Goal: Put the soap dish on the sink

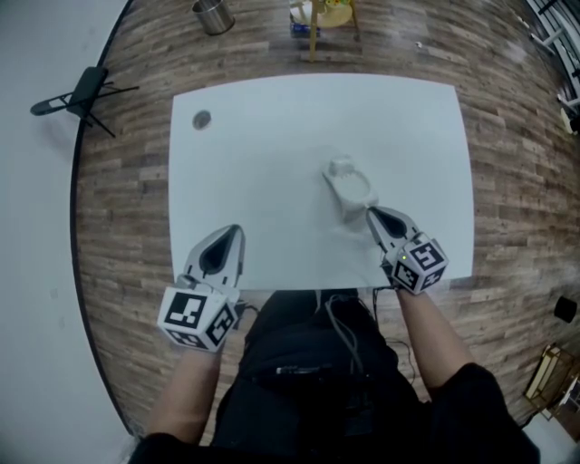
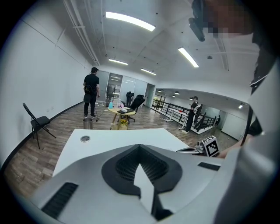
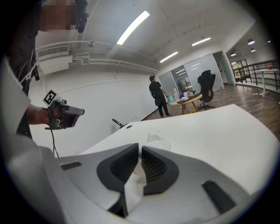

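On the white table (image 1: 272, 154) stands a small white sink (image 1: 348, 184) with a tap at its far end. My right gripper (image 1: 372, 214) reaches the sink's near end, jaws almost together on a thin white piece, the soap dish (image 3: 155, 139), which shows just past the tips. In the right gripper view my right gripper (image 3: 140, 148) leaves only a narrow white-filled slit. My left gripper (image 1: 237, 228) rests over the table's front left, shut and empty; in its own view the left gripper (image 2: 140, 146) has its pads meeting.
A small round grey disc (image 1: 201, 119) lies at the table's far left corner. On the wooden floor around it are a black folding chair (image 1: 82, 91), a metal bin (image 1: 213, 15) and a small round table (image 1: 317, 14). People stand far off.
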A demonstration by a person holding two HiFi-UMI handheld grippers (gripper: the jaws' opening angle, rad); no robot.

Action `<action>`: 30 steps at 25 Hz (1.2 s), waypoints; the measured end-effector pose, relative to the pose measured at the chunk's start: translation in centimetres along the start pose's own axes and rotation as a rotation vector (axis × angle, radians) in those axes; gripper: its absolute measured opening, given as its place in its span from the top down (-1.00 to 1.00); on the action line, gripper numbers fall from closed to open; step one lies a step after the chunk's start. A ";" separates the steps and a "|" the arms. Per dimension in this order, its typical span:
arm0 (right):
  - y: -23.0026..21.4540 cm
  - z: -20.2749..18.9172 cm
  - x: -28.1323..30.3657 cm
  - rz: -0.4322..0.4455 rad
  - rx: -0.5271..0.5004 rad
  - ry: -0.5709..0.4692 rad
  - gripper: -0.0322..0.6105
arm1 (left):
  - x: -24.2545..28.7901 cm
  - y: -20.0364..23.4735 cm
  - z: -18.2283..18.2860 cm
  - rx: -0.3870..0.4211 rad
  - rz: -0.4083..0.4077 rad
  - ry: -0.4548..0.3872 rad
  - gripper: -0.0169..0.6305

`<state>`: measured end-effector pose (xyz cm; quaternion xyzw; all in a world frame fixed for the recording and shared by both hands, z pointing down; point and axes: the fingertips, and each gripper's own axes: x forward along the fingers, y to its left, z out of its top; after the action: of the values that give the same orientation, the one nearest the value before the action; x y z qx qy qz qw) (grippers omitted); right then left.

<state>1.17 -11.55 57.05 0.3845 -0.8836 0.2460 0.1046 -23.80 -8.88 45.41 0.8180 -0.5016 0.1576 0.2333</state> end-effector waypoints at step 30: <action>0.1 -2.0 -0.6 -0.020 0.040 0.015 0.81 | -0.4 -0.4 0.4 0.024 -0.011 0.002 0.98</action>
<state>1.52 -10.13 58.52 0.3934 -0.8738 0.2654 0.1062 -23.57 -8.66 44.80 0.8232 -0.4951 0.1634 0.2248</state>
